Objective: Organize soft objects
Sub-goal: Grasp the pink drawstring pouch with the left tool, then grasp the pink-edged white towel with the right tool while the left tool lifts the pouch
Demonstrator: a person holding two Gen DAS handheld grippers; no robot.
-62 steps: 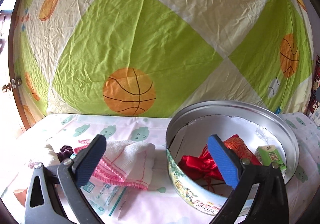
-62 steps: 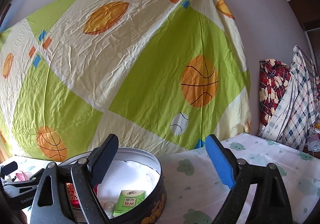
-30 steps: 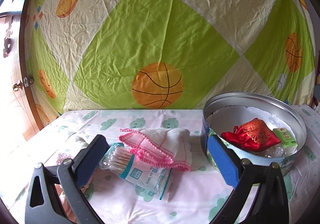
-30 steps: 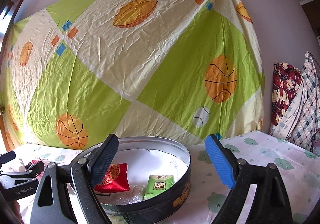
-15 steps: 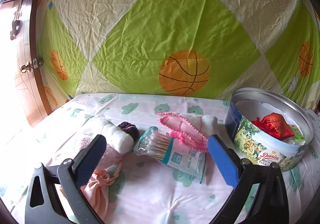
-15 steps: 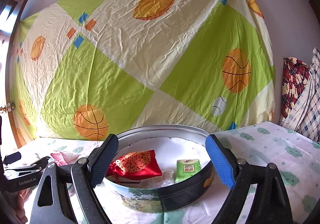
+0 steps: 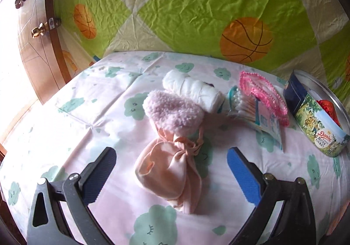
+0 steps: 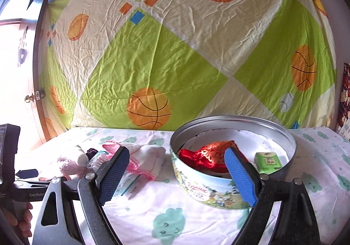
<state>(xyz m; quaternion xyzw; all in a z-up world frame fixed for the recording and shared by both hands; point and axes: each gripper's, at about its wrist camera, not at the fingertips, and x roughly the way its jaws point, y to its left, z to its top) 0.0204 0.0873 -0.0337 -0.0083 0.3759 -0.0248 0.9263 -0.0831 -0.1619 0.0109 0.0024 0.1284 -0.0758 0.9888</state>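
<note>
My left gripper point(image 7: 171, 158) is open, angled down over a peach drawstring pouch point(image 7: 172, 170) that lies between and just beyond its fingers, untouched. Behind the pouch sit a fluffy pink sock point(image 7: 172, 112), a white roll point(image 7: 193, 89), a pack of cotton swabs point(image 7: 251, 109) and a pink-edged white cloth point(image 7: 262, 92). At the right stands a round cookie tin point(image 7: 317, 122) with a red pouch inside. My right gripper point(image 8: 175, 170) is open and empty, in front of the tin point(image 8: 218, 186), which holds the red embroidered pouch point(image 8: 210, 155) and a green tissue pack point(image 8: 268, 162). The cloth point(image 8: 148, 157) lies left of the tin.
The things lie on a white sheet with green cloud prints point(image 7: 98, 113). A green and cream basketball-print cloth point(image 8: 175, 48) hangs behind. A wooden door with a brass knob point(image 7: 38, 30) is at the left. A hand point(image 8: 21, 223) holds the left gripper's handle at the right wrist view's left edge.
The left gripper swung left and tilted down, from the tin and cloth to above the peach pouch. The right gripper shifted left too, so the tin now lies behind its right finger.
</note>
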